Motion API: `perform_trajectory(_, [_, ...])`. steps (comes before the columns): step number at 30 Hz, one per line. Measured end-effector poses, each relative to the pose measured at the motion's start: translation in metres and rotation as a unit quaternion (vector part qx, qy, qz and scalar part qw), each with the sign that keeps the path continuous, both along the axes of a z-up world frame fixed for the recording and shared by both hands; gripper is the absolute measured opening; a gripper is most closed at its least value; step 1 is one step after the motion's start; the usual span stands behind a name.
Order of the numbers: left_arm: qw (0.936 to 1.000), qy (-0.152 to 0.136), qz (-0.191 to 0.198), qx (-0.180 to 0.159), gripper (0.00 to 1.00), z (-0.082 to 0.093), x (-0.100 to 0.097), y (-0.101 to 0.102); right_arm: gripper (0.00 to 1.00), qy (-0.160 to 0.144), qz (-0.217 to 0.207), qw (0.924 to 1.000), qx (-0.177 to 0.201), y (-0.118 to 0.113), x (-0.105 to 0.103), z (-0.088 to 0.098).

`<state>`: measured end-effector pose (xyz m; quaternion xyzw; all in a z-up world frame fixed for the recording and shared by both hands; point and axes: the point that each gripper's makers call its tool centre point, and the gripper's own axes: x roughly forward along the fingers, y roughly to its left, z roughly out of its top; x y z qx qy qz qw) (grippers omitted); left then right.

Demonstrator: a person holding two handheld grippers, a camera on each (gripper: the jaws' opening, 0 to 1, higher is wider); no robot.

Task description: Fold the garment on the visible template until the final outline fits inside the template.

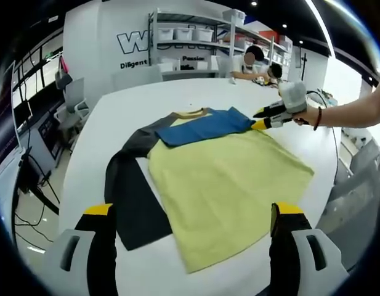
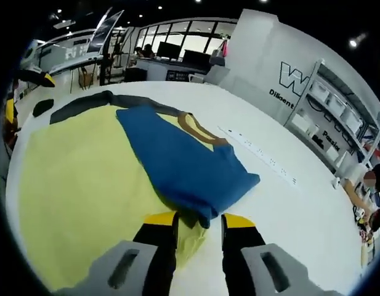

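Yellow garment [image 1: 226,185] flat; right gripper [image 2: 199,223] fingers pinch blue sleeve [image 2: 183,163]; left gripper [image 1: 193,219] fingers wide, empty.

Big round white table [image 1: 177,105] takes up most of the room here. Past its far edge there's a metal shelving rack [image 1: 196,37] stacked with white plastic bins [image 1: 174,34], against a white wall with large lettering [image 1: 137,43] (can't read the whole word). A person sits at a desk [image 1: 254,68] beside the rack. A long white power strip [image 2: 257,154] lies on the table, and grey office chairs [image 1: 69,92] stand off its left edge.
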<state>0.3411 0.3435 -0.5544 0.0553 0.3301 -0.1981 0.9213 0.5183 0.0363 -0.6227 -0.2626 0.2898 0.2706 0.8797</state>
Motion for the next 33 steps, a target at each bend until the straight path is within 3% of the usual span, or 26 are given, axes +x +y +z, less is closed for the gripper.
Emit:
perform_trajectory(5, [1.0000, 0.000, -0.001, -0.003, 0.99, 0.000, -0.001, -0.001, 0.04, -0.005, -0.010, 0.9999, 0.012, -0.005, 0.006, -0.002])
perform_trajectory(12, [1.0000, 0.000, 0.003, -0.001, 0.99, -0.001, 0.002, 0.002, 0.00, -0.006, -0.017, 0.9994, 0.029, -0.004, 0.009, -0.005])
perform_trajectory(17, [1.0000, -0.002, 0.004, -0.003, 0.99, 0.001, 0.003, 0.001, 0.00, -0.032, -0.015, 0.9992, 0.017, -0.007, 0.003, 0.000])
perform_trajectory(24, [1.0000, 0.001, -0.001, 0.000, 0.99, -0.001, 0.002, -0.001, 0.00, -0.049, -0.094, 0.9926, 0.060, -0.020, 0.005, 0.000])
perform_trajectory(28, [1.0000, -0.001, -0.002, -0.001, 0.99, 0.001, 0.002, -0.001, 0.00, -0.027, -0.106, 0.9921, 0.061, -0.018, -0.003, -0.009])
perform_trajectory(29, [1.0000, -0.001, -0.001, -0.001, 0.99, 0.001, 0.002, -0.001, 0.00, 0.002, -0.122, 0.9905, 0.064, -0.021, -0.009, -0.018])
perform_trajectory(31, [1.0000, -0.002, 0.000, -0.004, 0.99, 0.002, 0.002, -0.001, 0.00, -0.004, -0.132, 0.9873, 0.089, -0.023, -0.008, -0.015])
perform_trajectory(33, [1.0000, -0.003, 0.000, -0.004, 0.99, 0.002, 0.002, -0.001, 0.00, 0.006, -0.134, 0.9870, 0.089, -0.025, -0.009, -0.015])
